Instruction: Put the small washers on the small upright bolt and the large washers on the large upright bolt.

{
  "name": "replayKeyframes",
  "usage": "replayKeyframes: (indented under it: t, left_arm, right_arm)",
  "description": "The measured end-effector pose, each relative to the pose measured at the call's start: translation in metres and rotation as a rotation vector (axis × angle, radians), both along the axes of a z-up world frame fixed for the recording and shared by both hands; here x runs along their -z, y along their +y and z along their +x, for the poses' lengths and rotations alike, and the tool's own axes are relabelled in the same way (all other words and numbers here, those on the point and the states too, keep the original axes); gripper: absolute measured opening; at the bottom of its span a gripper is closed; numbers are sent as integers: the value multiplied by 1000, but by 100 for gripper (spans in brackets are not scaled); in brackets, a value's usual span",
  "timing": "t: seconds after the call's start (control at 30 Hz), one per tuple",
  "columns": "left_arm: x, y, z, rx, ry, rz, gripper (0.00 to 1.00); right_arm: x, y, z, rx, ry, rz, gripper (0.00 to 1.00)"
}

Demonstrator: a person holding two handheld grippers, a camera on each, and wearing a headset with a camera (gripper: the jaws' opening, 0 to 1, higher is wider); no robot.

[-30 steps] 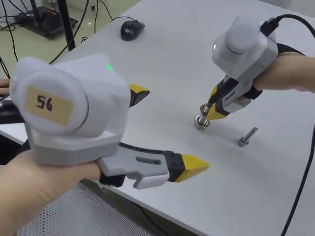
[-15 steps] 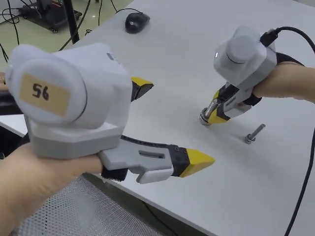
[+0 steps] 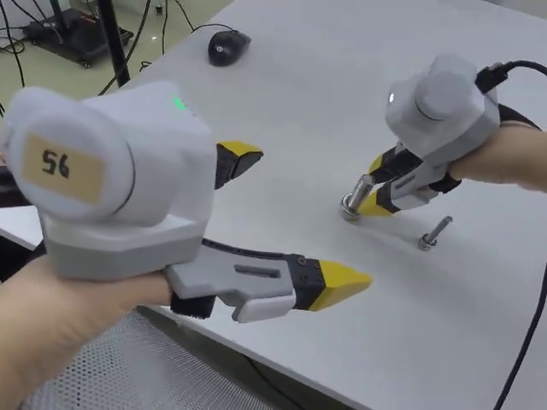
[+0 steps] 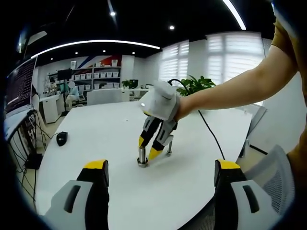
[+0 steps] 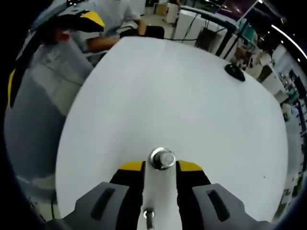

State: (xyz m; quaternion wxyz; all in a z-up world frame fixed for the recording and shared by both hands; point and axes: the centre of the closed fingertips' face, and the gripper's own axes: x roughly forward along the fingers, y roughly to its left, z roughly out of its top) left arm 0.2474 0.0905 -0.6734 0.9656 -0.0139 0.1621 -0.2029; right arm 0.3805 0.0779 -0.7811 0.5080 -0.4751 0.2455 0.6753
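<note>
Presently, my left gripper (image 3: 295, 222) is held off the near edge of the white table (image 3: 282, 94), raised above the surface and touching nothing. Its yellow-tipped jaws stand wide apart with nothing between them. Seen from its own camera, the left gripper (image 4: 162, 168) frames the work area across that same wide gap. A paper label (image 3: 53, 165) marked 56 sits on its rear housing, and my left hand (image 3: 68, 316) grips it from below.

My right gripper (image 3: 366, 195) is down at the large upright bolt (image 3: 362, 183), which stands on the table toward the middle of the board. The jaws are narrow, one yellow tip on either side of the bolt's shaft. In the right gripper view the round top of the large upright bolt (image 5: 162, 158) sits squarely between the tips of the right gripper (image 5: 161, 167). I cannot tell whether the tips press on the shaft or merely flank it. The left gripper view confirms the arrangement: the right gripper (image 4: 147, 149) points down over the large upright bolt (image 4: 142, 155). A wider metal collar (image 3: 349, 210) rings the bolt's foot; I cannot tell whether it is washers or the bolt's own head.

The small upright bolt (image 3: 432, 233) stands on the table near the large one, clear of both grippers, beneath my right hand (image 3: 504, 158). A dark computer mouse (image 3: 226, 44) lies well apart at the far side.
</note>
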Motion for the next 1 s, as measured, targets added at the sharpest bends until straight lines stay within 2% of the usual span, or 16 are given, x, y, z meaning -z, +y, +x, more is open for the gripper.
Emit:
replayKeyframes:
  t: [0.03, 0.17, 0.27, 0.33, 0.37, 0.4, 0.5, 0.53, 0.6, 0.63, 0.67, 0.73, 0.9, 1.0]
  left_arm:
    - [-2, -1, 0, 8, -1, 3, 91]
    - [-7, -9, 0, 46, -11, 8, 91]
    - [-13, -18, -2, 97, -43, -11, 91]
    - [-17, -24, -3, 124, -54, -20, 91]
    - [-18, -26, -3, 142, -65, -18, 91]
    - [-20, -29, -3, 154, -73, -20, 91]
    - [-18, -36, -2, 187, -65, -9, 91]
    - [-16, -38, -1, 193, -59, 2, 91]
    - [-9, -41, -1, 213, -41, 39, 90]
    - [-8, -46, 0, 232, -51, 54, 90]
    - [-6, -49, -1, 241, -44, 54, 90]
    - [-2, -56, -4, 268, -33, 49, 90]
    - [10, -63, -7, 299, -6, 55, 90]
    - [10, -65, -7, 309, -6, 36, 92]
  right_arm:
    - [-2, -1, 0, 4, -3, 13, 26]
    - [-24, -15, -8, 86, 4, 137, 27]
    - [-41, -30, -19, 157, 36, 240, 26]
    - [-49, -42, -23, 220, 54, 293, 26]
    - [-53, -45, -27, 223, 62, 327, 26]
    - [-56, -52, -28, 265, 67, 358, 26]
    - [-66, -65, -41, 289, 84, 465, 26]
    - [-67, -70, -45, 299, 87, 487, 26]
    - [-74, -74, -57, 279, 93, 582, 26]
    - [-74, -82, -67, 302, 130, 632, 26]
    - [-71, -89, -71, 324, 143, 633, 27]
    - [-70, -101, -77, 372, 174, 674, 27]
    - [-67, -127, -90, 462, 243, 752, 33]
    - [-70, -143, -94, 537, 294, 828, 36]
